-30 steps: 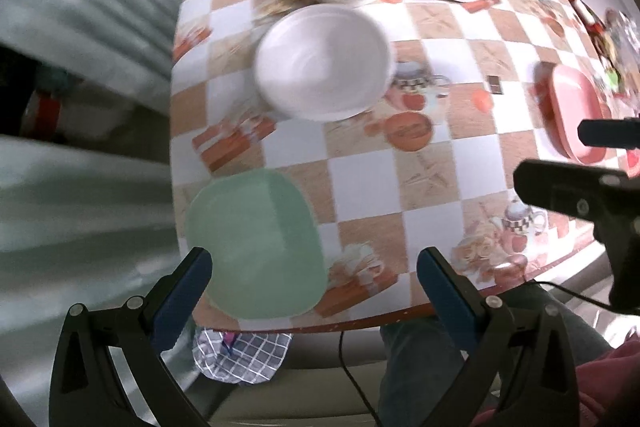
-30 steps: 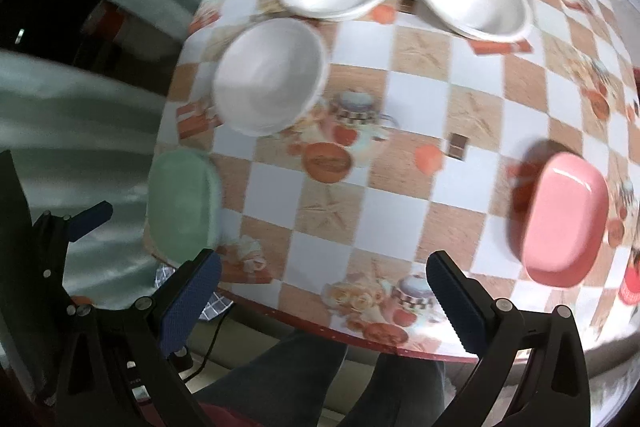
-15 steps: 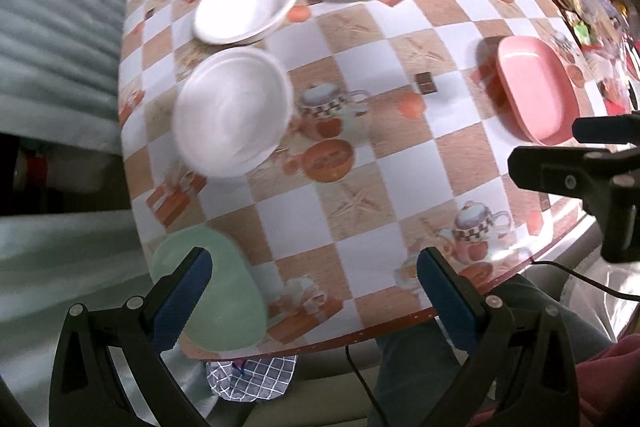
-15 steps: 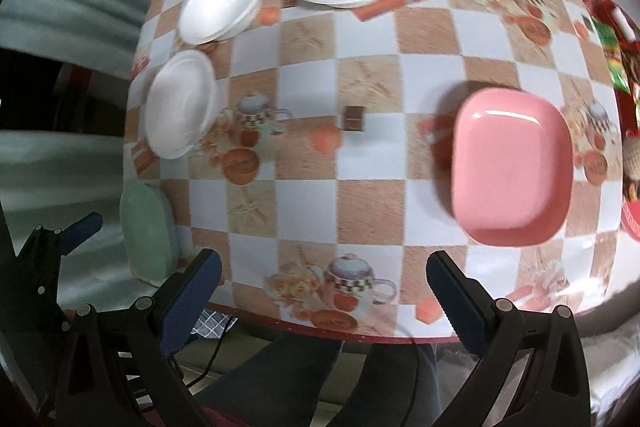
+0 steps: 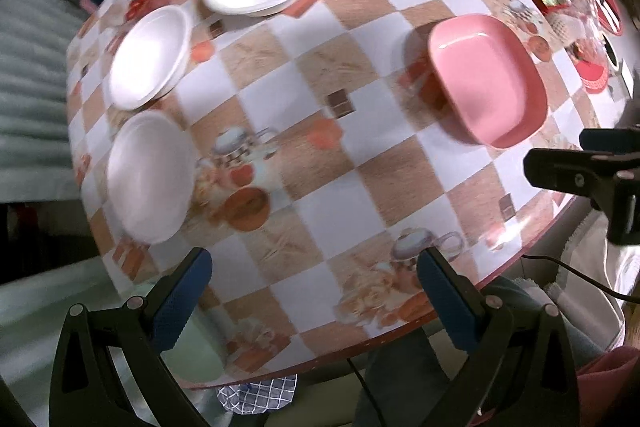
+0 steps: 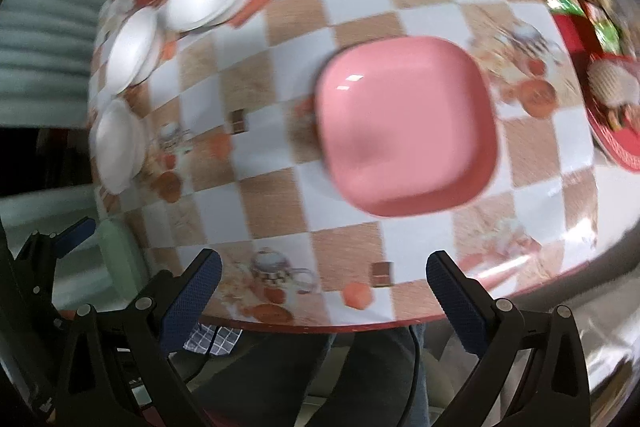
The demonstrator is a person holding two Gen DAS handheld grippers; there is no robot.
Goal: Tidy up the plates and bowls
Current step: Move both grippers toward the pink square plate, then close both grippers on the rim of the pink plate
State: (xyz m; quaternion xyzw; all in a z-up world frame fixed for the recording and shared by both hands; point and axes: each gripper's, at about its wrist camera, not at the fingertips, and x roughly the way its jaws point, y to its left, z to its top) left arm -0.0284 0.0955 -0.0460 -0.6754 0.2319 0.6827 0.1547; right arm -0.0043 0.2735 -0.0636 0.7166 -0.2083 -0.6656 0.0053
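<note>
Blurring softens our whole worktop (image 6: 360, 19), and our left gripper (image 5: 312, 291) hides most of the green plate (image 5: 196, 351) at its near-left edge. Since before, the pink plate (image 6: 404, 131) has slid to centre before our right gripper (image 6: 324, 291). Both jaws hover apart, empty.
</note>
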